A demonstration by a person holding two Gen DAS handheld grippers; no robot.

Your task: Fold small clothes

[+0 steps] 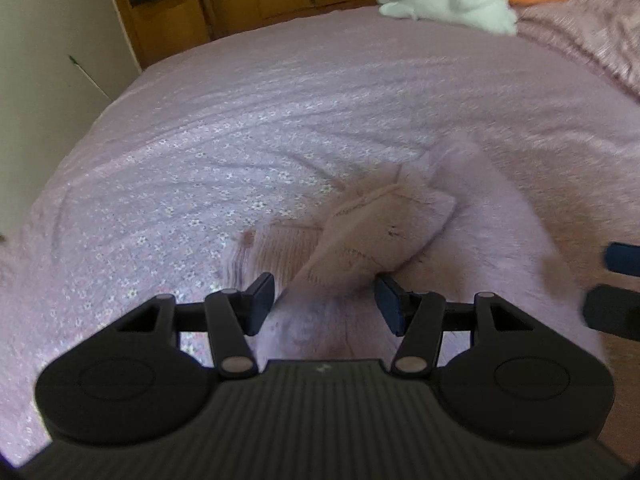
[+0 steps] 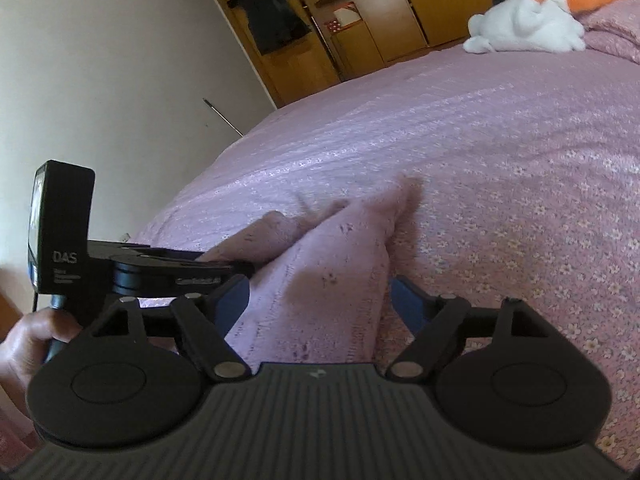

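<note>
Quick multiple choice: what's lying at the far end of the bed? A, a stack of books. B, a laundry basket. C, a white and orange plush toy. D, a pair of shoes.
C: a white and orange plush toy lies on the pink bedspread at the bed's far end, well beyond the pink knitted garment near the camera.

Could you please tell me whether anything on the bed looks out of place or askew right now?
The pink knitted garment lies bunched and crooked on the bedspread; a white-and-orange cloth pile sits crumpled at the far edge.
</note>
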